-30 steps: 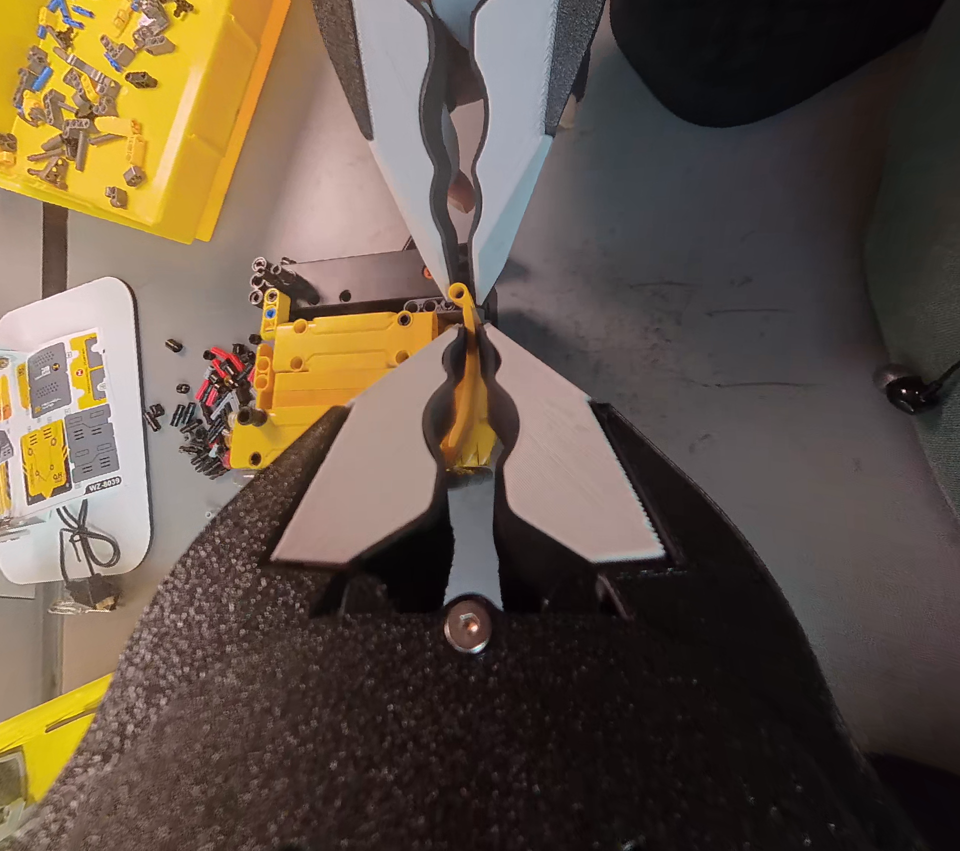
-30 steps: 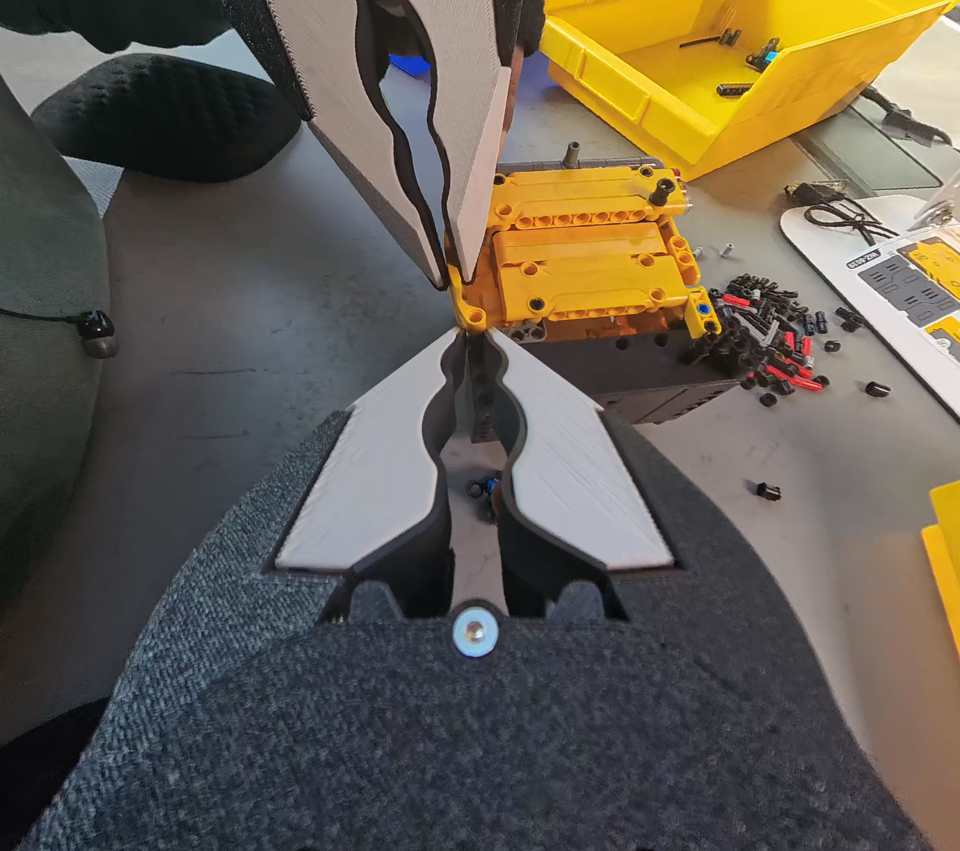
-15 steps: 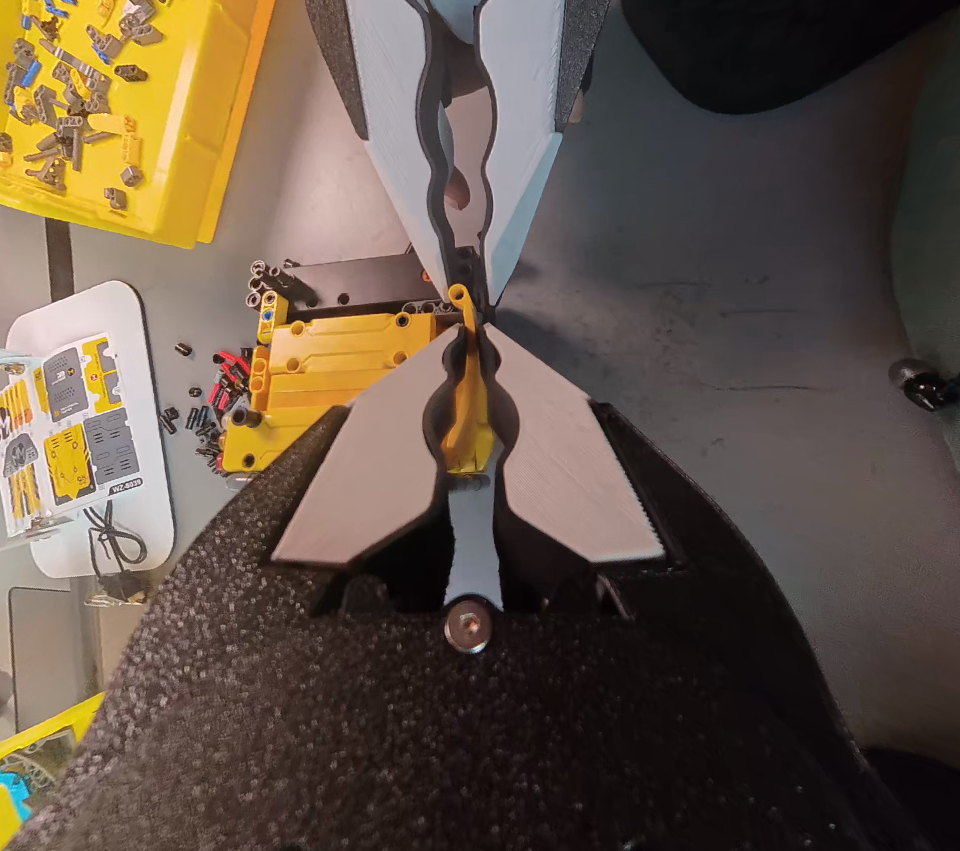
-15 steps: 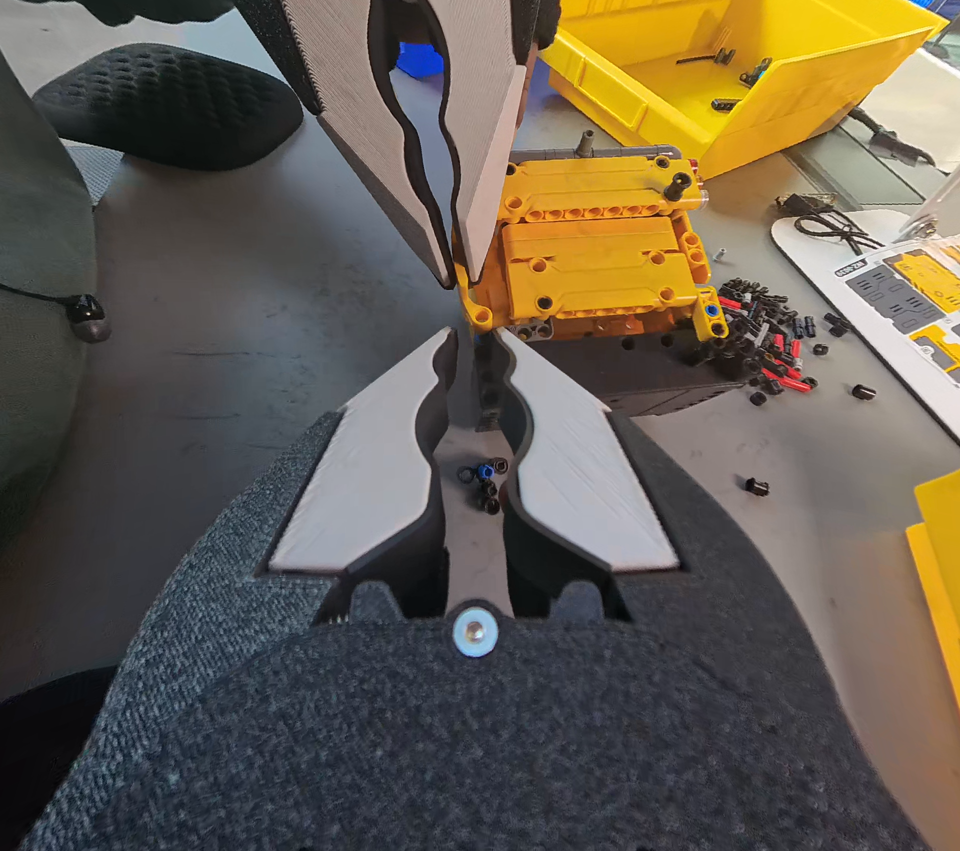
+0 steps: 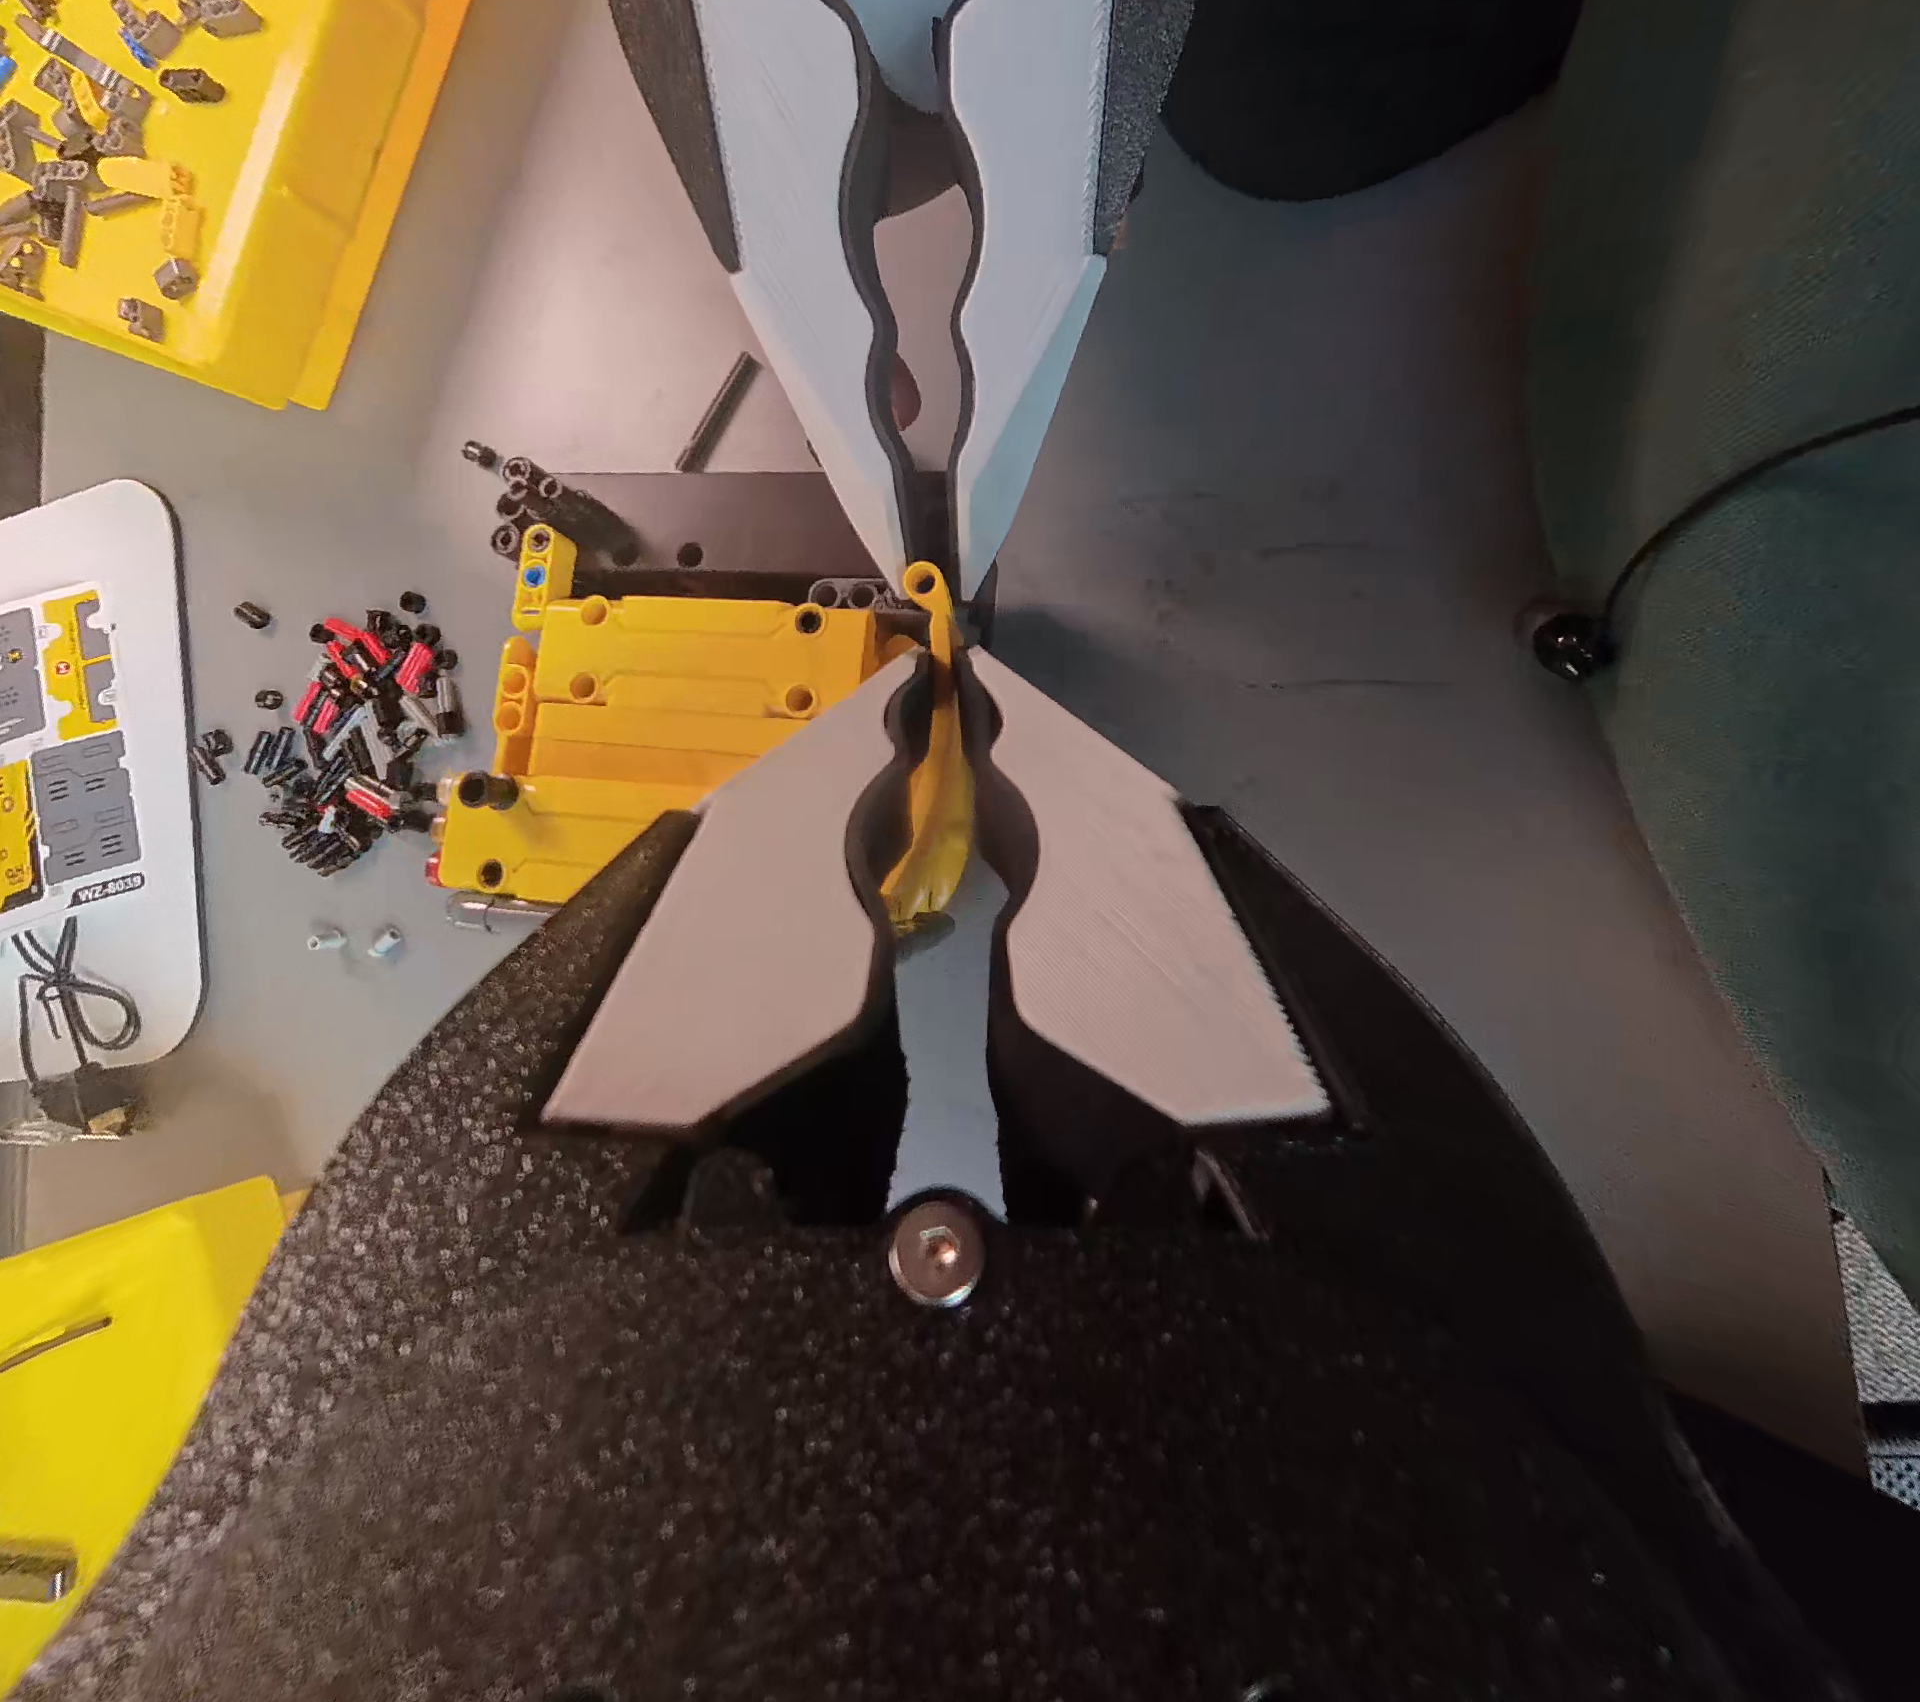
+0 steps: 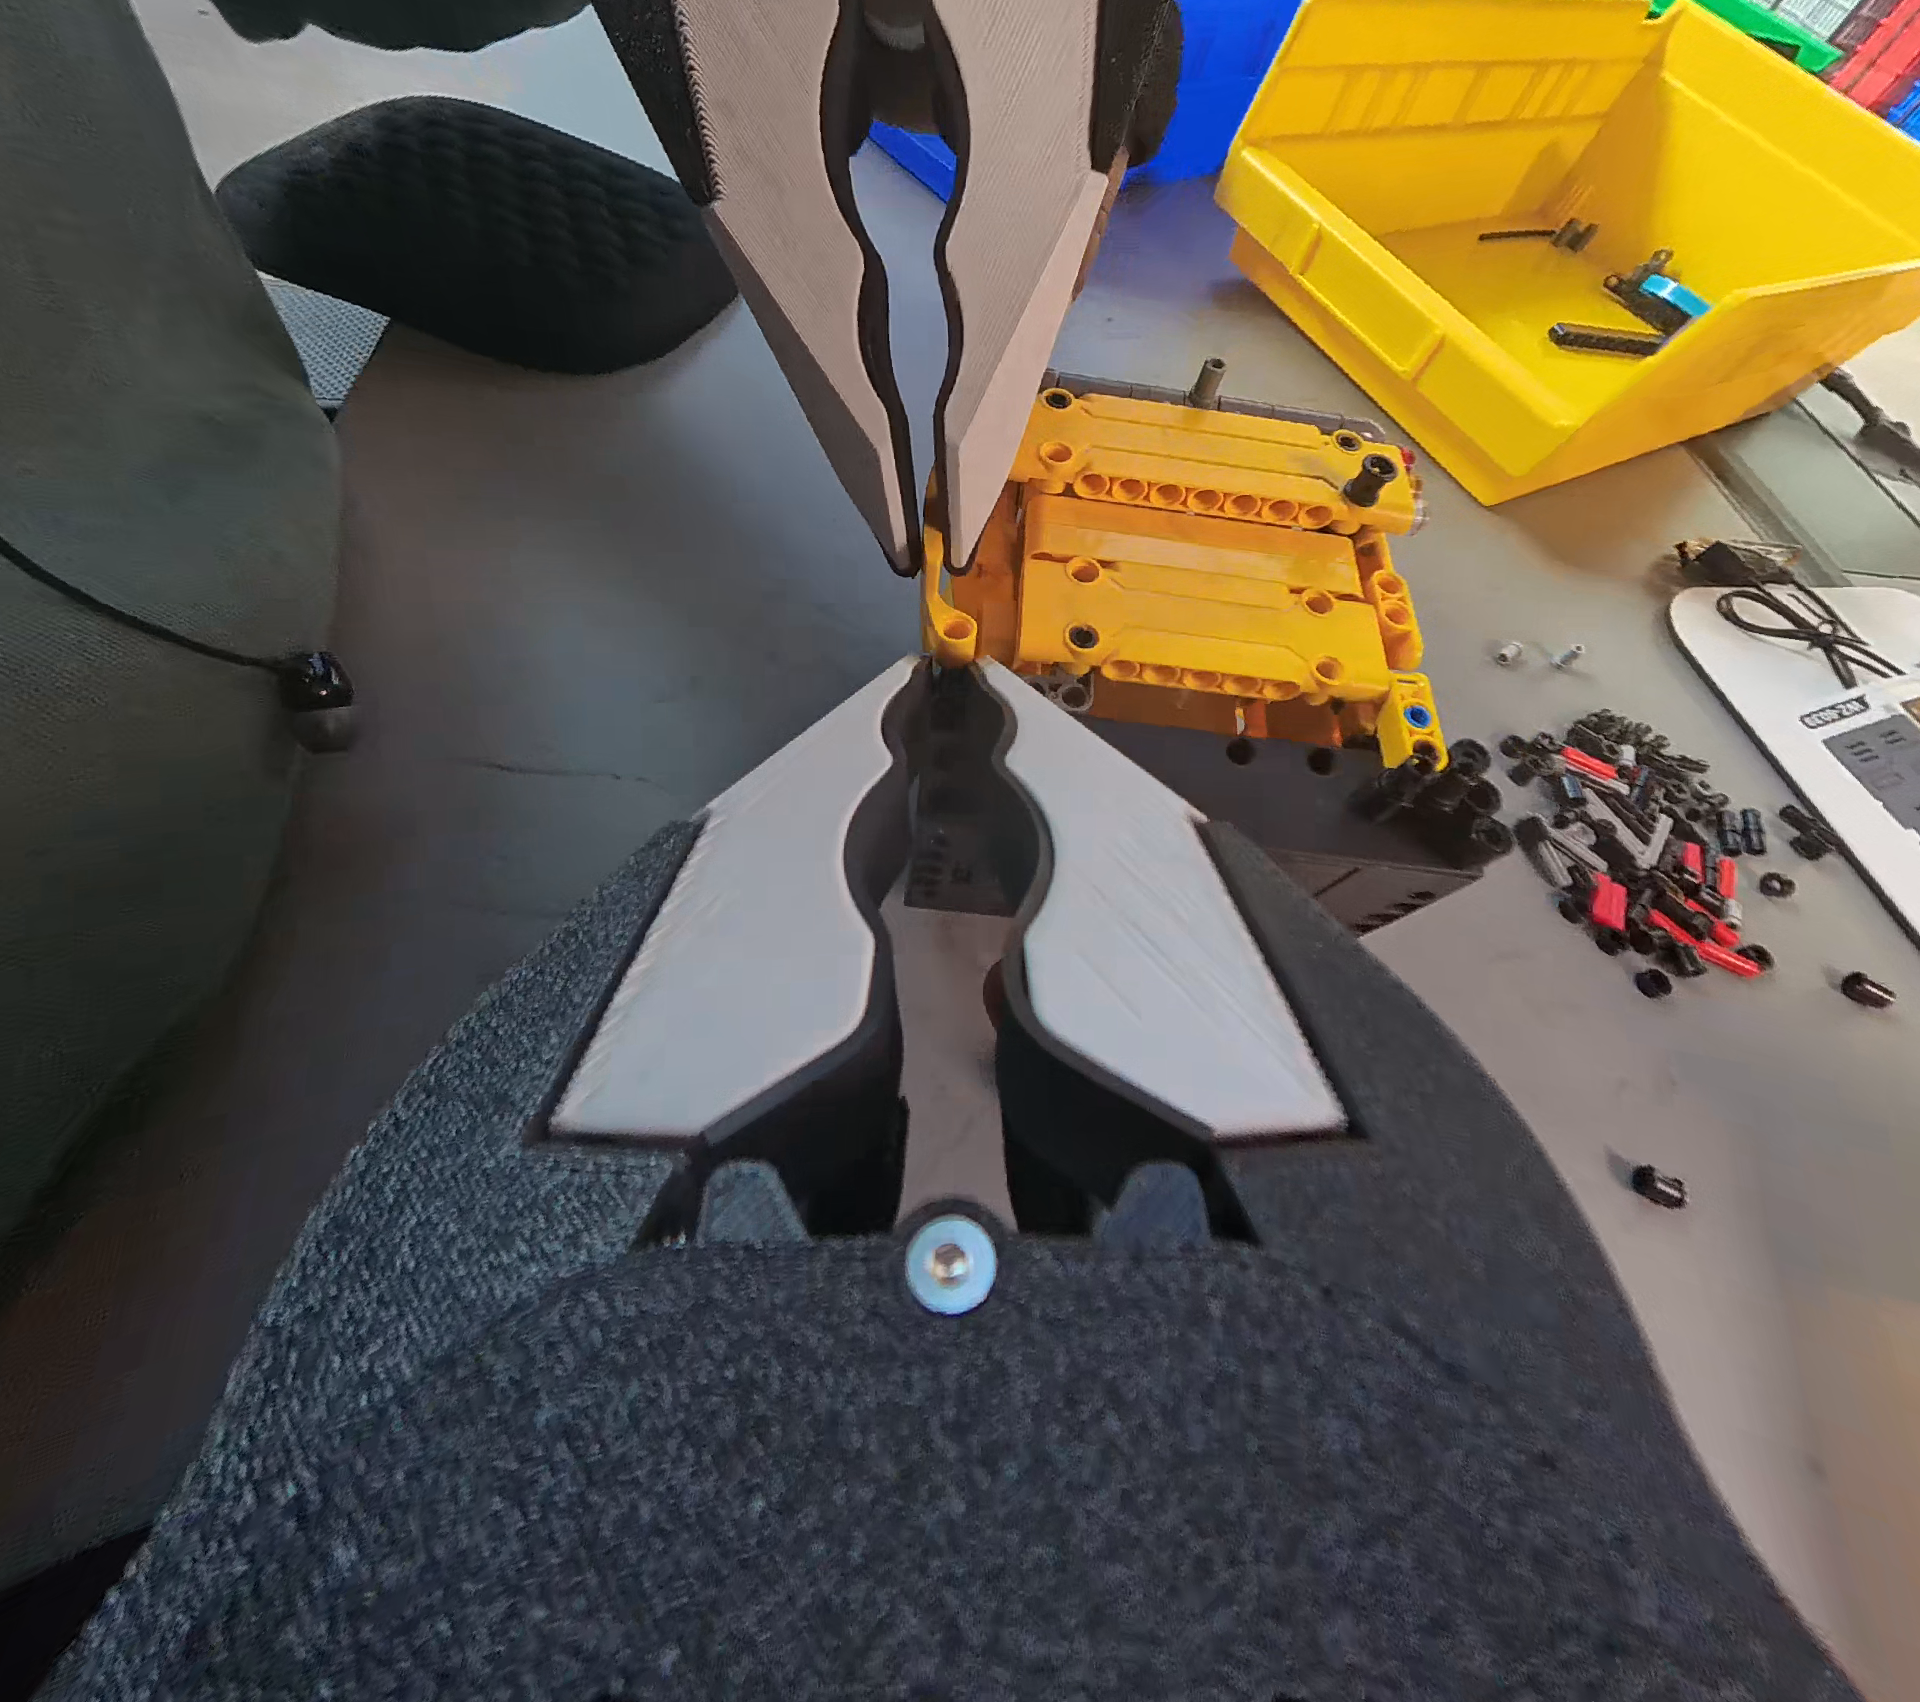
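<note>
Left hand-held gripper (image 5: 940, 665): clenched on a thin curved yellow piece (image 5: 935, 800), which runs back between its fingers, holed tip poking out ahead. Right hand-held gripper (image 6: 943, 676): clamped on a dark holed beam (image 6: 951, 831). The two grippers meet tip to tip at the near-right corner of the yellow-and-black brick assembly (image 5: 665, 696), which rests on the grey surface (image 5: 1299, 572).

Judgement: the yellow piece's holed tip and the dark beam sit very close at that corner; whether they touch cannot be told. Any joining here wants both grips firm, holes lined up square, and pressure straight along the axis so neither slim part twists out.

Containers:
- Yellow bin (image 5: 343, 94), far left in the left wrist view: grey, black and blue small parts heaped inside.
- Another yellow bin (image 6: 1558, 198), far right in the right wrist view: a few black beams and one blue-tipped part, mostly bare floor.
- Blue bin (image 6: 1257, 21) and green bins behind it; contents hidden.

Loose on the surface: a pile of black and red pins (image 5: 353, 748), left of the assembly; white sheet with printed stickers (image 5: 94, 717) beyond them.
</note>
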`<state>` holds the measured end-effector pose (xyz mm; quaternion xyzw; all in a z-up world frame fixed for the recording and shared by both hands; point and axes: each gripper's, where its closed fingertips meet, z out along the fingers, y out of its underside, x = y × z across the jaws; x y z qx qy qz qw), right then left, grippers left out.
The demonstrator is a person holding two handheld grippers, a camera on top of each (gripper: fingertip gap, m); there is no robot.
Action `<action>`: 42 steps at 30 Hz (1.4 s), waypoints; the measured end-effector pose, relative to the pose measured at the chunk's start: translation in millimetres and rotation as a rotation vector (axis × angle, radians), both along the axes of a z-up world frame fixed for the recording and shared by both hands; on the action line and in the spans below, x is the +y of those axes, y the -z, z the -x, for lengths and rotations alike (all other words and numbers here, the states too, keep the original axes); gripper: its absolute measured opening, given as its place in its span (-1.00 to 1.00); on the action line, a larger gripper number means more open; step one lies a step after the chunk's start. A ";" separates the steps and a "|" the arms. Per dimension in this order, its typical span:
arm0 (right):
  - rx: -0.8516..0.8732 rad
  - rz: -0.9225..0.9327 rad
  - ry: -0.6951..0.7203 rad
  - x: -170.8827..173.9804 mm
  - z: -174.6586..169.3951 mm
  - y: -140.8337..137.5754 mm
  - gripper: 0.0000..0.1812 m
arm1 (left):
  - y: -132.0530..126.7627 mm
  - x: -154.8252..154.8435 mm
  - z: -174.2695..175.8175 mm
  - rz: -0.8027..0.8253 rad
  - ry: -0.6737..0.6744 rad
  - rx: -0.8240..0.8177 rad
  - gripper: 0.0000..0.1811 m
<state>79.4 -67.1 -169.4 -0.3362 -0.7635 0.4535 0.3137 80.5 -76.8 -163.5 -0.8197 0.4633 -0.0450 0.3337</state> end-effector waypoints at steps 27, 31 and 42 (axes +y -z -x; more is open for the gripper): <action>0.141 -0.184 -0.102 3.7 7.0 8.0 -0.64 | -0.3 -3.7 -6.4 -0.039 0.009 0.002 -0.96; 0.143 -0.155 -0.096 0.5 7.9 7.4 -0.64 | 1.3 -2.8 -8.6 -0.033 0.001 -0.001 -0.95; 0.142 -0.124 -0.089 -5.0 9.7 7.5 -0.65 | 1.9 -3.4 -11.8 -0.030 -0.030 -0.002 -0.96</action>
